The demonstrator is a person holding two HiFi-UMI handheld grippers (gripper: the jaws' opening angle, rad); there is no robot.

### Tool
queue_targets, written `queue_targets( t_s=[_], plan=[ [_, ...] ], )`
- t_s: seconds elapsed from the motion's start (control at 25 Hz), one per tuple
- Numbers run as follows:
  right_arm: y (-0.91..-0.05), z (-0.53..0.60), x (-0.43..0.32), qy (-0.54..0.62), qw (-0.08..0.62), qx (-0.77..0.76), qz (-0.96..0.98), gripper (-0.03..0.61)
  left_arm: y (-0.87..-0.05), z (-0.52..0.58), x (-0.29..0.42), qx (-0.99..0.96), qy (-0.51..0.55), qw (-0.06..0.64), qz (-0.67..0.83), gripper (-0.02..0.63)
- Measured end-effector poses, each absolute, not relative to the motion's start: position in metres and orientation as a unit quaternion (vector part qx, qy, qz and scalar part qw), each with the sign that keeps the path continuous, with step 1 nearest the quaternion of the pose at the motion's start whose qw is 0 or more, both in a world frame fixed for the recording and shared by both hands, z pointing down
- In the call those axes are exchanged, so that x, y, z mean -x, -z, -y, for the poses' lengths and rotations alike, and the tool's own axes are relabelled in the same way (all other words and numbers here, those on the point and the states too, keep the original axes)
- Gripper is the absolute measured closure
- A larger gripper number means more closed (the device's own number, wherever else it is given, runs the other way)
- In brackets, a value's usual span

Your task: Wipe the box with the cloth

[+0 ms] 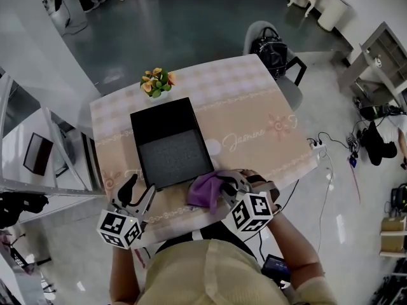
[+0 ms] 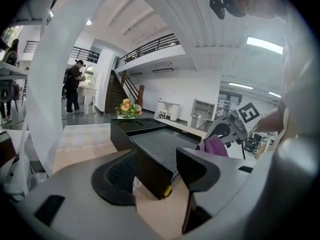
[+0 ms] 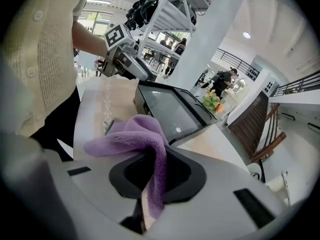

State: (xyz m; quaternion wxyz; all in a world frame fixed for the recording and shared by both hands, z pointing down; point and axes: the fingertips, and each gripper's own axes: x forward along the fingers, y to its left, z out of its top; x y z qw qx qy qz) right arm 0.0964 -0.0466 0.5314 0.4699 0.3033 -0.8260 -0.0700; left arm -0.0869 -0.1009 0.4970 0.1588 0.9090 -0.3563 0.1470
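Just beside box (image 1: 170,146) corner, cloth (image 1: 205,190)

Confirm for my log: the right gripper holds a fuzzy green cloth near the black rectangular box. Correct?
No, the colour is wrong: the fuzzy cloth is purple, not green. The right gripper view shows the right gripper shut on it near the black rectangular box.

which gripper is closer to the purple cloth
Right: the right gripper is shut on the cloth; the left gripper stands open at the box's near left corner, off the cloth.
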Motion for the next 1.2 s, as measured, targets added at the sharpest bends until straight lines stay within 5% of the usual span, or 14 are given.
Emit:
queue_targets(
  t_s=[0.76, 1.2],
  plan=[
    [-0.440, 0.030, -0.138, 0.044, 0.376, -0.288, 0.879, 0.522, -0.505, 0.100, 0.078, -0.892, -0.169, 0.168, 0.383, 0.364],
    [-0.381, 0.113, -0.201, 0.071, 0.285, -0.435, 0.851, 0.522, -0.511, 0.105, 0.080, -0.872, -0.158, 0.183, 0.425, 0.365]
  ],
)
